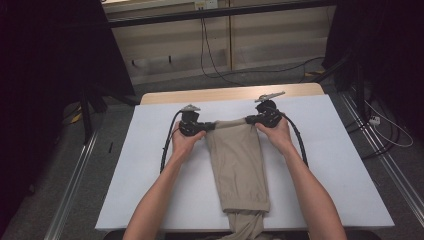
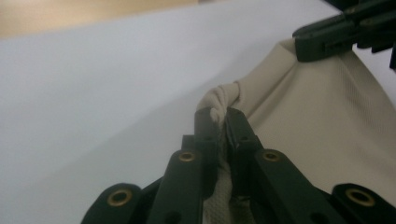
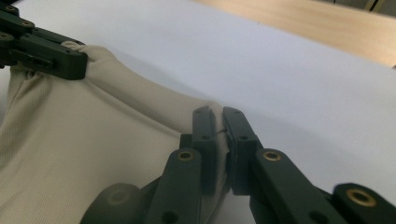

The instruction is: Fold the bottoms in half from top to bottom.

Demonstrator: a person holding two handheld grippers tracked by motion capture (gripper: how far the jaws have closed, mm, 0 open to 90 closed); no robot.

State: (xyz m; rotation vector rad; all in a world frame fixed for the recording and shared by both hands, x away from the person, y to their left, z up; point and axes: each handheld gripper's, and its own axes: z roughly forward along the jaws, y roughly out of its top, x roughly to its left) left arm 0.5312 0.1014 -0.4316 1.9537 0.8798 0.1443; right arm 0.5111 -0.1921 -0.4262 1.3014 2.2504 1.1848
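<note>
Together, left gripper (image 1: 207,126) and right gripper (image 1: 251,119) clamped on beige trousers (image 1: 239,165), waistband stretched taut over white table (image 1: 150,170)

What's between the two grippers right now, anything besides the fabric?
Just the beige trousers' top edge, stretched from the left gripper to the right gripper, with white table cover beyond. The high view shows it.

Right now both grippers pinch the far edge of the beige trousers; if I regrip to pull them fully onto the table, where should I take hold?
Probably at the near hem of the beige trousers, where the cloth bunches and hangs over the white table edge, coming from the person's side. The left gripper and right gripper already hold the far corners taut.
</note>
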